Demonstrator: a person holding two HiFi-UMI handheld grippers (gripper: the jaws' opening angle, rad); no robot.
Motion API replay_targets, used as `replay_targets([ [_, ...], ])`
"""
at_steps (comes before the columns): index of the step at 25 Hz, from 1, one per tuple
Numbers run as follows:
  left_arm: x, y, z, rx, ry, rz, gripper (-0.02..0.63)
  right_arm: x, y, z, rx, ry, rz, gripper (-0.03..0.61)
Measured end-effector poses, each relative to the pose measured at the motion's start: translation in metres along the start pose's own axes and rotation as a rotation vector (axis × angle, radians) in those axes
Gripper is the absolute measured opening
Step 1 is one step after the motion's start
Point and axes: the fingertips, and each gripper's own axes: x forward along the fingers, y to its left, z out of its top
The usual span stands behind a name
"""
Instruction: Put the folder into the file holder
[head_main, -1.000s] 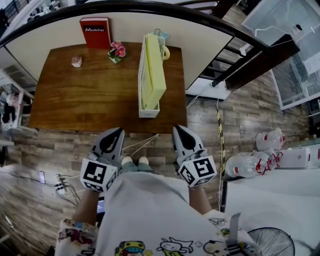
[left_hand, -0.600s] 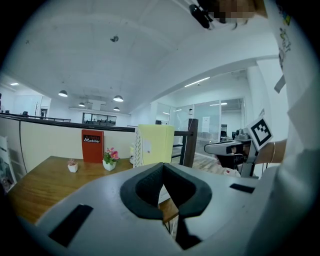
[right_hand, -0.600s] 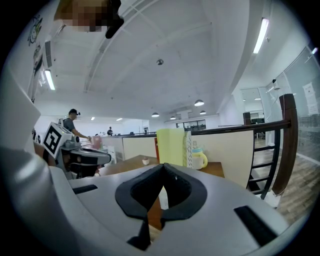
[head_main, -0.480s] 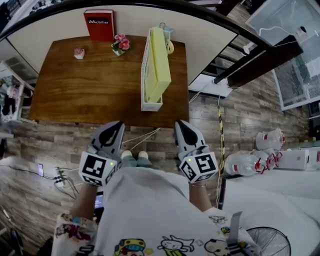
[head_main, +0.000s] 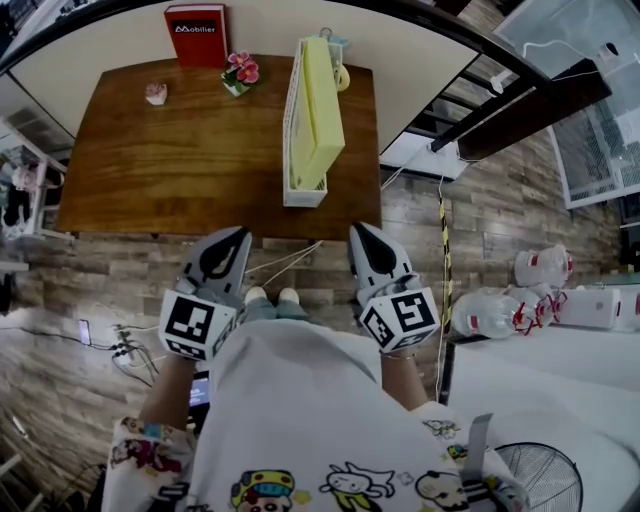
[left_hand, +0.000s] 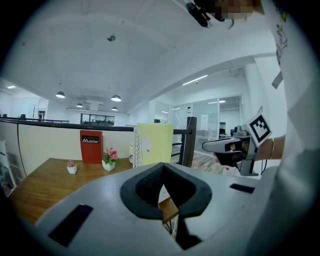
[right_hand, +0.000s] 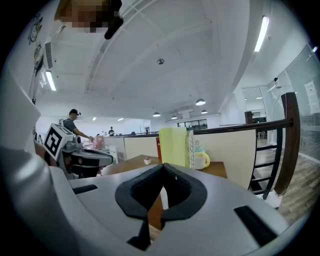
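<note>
Noted a brown wooden counter (head_main: 180, 150) ahead of the fingers. Found on it, beyond and between both finger pairs, a white slatted file holder (head_main: 292, 140) with the pale yellow folder (head_main: 322, 110) upright inside. Saw left gripper (head_main: 235, 235) and right gripper (head_main: 358, 230) fingers pressed together, empty.

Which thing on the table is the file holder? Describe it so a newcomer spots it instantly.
On the wooden table, look at its right side in the head view. The file holder is the long, narrow white rack running from the near edge toward the back. Unlike the red book and the pot of pink flowers to its left, it holds an upright yellow-green folder.
</note>
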Motion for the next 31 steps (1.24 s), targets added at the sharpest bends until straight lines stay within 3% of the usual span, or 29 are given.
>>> replay_targets([
  [26, 0.0102, 0.0029, 0.0011, 0.024, 0.012, -0.016, 0.003, 0.0054, -0.0005, -0.0047, 0.009, 0.016, 0.001, -0.002],
  [31, 0.0102, -0.0002, 0.0020, -0.012, 0.025, -0.017, 0.003, 0.0036, -0.0018, -0.0036, 0.012, 0.026, -0.001, -0.002],
])
